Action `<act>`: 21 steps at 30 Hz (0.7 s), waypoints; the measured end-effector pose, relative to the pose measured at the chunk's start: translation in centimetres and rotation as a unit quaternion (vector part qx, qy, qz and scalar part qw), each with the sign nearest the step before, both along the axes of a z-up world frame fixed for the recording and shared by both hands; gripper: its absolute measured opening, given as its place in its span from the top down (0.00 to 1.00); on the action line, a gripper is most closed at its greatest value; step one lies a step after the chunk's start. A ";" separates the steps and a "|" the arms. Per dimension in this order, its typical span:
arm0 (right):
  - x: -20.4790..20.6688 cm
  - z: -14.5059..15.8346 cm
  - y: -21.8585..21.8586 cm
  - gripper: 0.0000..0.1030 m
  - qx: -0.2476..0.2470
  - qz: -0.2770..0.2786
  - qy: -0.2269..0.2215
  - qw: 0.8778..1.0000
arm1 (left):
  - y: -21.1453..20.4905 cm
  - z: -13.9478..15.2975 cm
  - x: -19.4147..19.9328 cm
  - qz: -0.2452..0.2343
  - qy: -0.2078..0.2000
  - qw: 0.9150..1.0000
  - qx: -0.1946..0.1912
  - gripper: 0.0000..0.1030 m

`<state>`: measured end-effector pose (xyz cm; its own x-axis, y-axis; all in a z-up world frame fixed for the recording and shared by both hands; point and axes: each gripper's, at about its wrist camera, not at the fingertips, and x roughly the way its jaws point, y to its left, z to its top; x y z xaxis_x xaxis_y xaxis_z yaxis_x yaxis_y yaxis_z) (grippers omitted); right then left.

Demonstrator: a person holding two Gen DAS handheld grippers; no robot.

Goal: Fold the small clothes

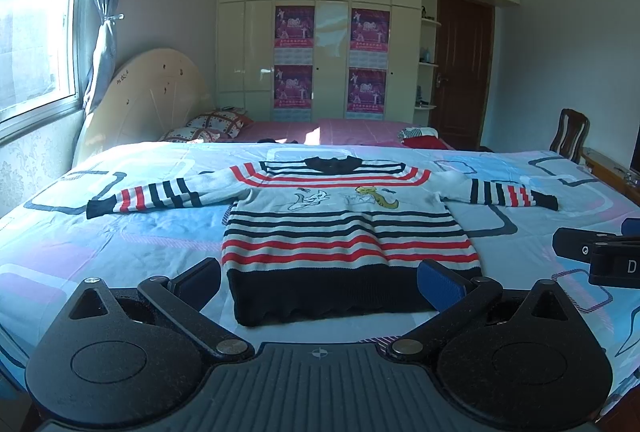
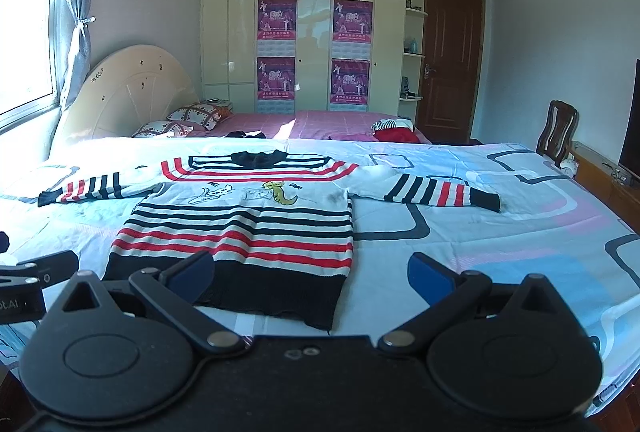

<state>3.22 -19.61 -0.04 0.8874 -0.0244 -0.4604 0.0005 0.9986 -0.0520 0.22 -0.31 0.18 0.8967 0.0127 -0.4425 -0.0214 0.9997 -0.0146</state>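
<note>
A small striped sweater (image 1: 340,232), white with navy and red stripes, a navy hem and a cartoon print, lies flat on the bed with both sleeves spread out. It also shows in the right wrist view (image 2: 240,228). My left gripper (image 1: 320,282) is open, hovering at the sweater's hem with its fingers spanning the hem's width. My right gripper (image 2: 310,274) is open, hovering over the hem's right corner. The right gripper also shows at the right edge of the left wrist view (image 1: 600,256). Neither gripper holds anything.
The bed has a light blue patterned sheet (image 1: 120,252). A second bed with a pink cover (image 1: 340,130) lies behind, with pillows (image 1: 216,124) and a pile of clothes (image 1: 420,136). A wooden chair (image 1: 568,134) stands at the right.
</note>
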 end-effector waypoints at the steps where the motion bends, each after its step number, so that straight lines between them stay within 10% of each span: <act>1: 0.1 0.0 0.1 0.00 -0.001 0.001 -0.001 1.000 | 0.0 0.0 0.0 0.000 0.000 1.000 0.000 0.00; 21: 0.1 0.1 0.6 0.00 -0.004 0.001 -0.001 1.000 | 0.5 -0.1 0.0 0.001 0.001 1.000 -0.001 0.00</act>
